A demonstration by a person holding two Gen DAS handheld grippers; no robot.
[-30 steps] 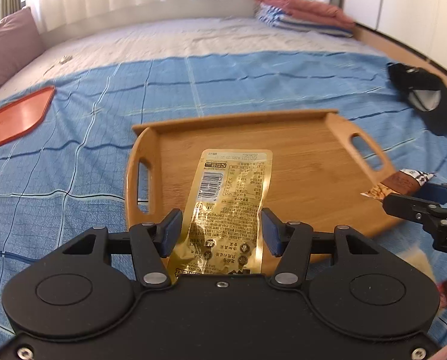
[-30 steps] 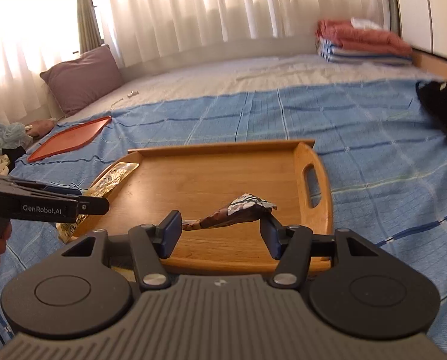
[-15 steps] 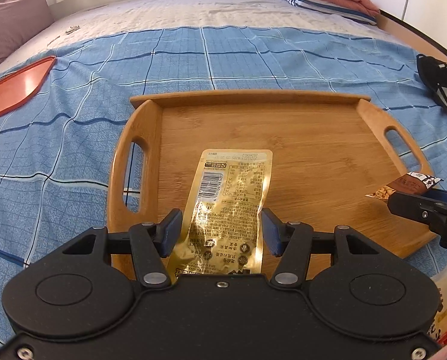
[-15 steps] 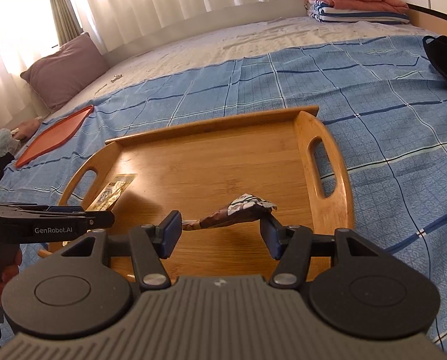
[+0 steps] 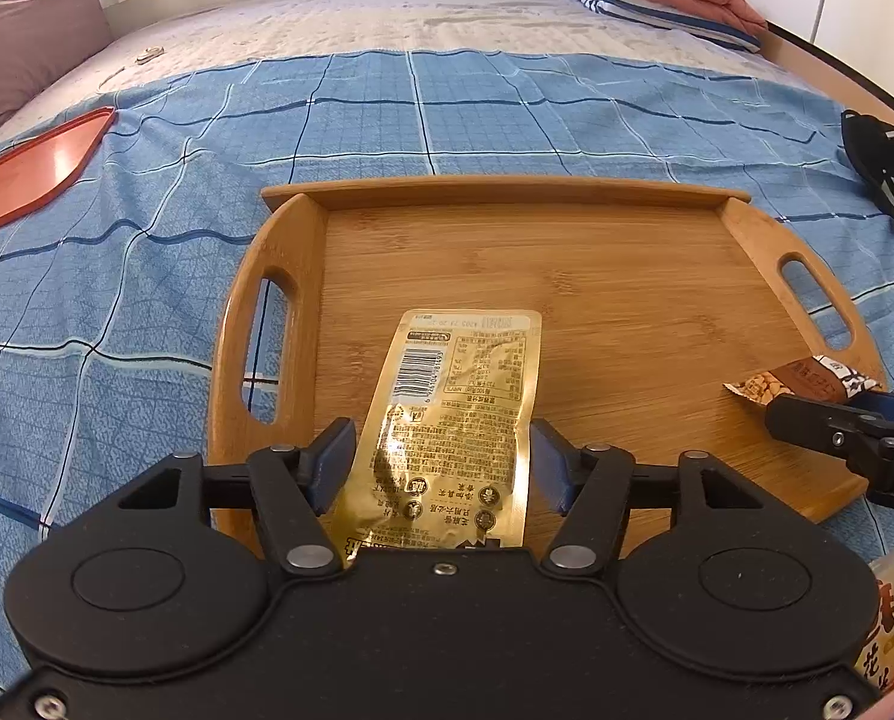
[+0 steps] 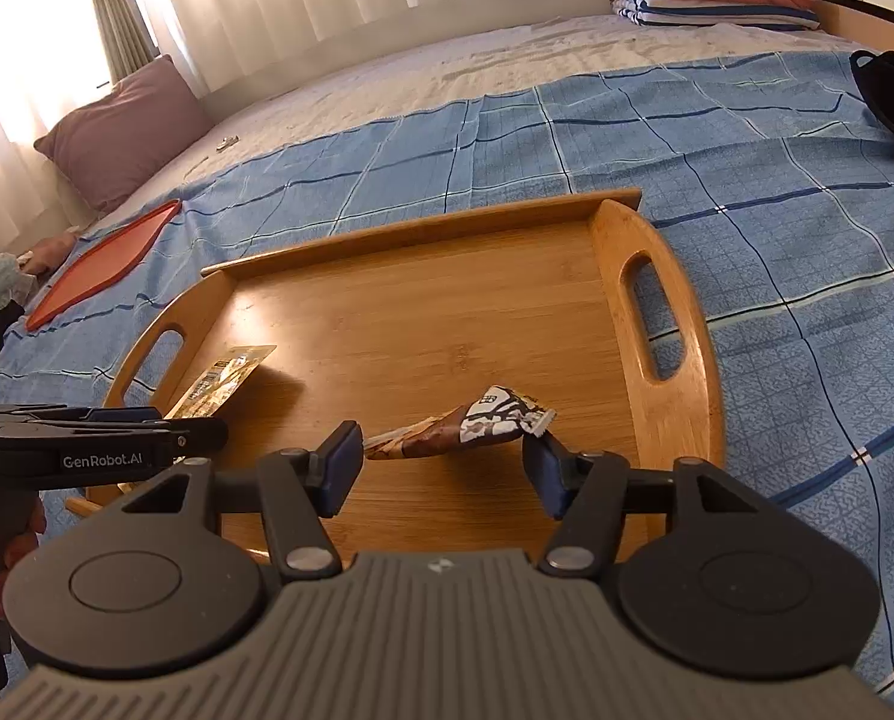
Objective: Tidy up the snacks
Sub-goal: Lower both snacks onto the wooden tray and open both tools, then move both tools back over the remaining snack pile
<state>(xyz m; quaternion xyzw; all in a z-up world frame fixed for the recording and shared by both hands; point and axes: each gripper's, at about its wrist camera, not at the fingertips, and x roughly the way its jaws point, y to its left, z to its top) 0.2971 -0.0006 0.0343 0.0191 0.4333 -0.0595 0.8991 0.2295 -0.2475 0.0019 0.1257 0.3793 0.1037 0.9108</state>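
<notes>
The left gripper [image 5: 438,459], black with blue pads, points down and forward. Its jaws have just been opening, and a shiny gold snack packet [image 5: 456,420] lies between them with small gaps at the pads. The right gripper [image 6: 441,468], black and grey with blue pads, also tilts down. Its jaws have just been opening around a brown crinkled snack wrapper [image 6: 465,429]. A hand [image 6: 3,540] holds the left gripper's handle.

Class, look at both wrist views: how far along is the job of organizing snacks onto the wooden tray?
Done: nothing lies free on the wooden tray yet. In hand: the gold snack packet sits between the left gripper jaws, the brown snack bar between the right gripper jaws, both over the tray; both jaws have just been opening. Left: another snack packet lies off the tray.
</notes>
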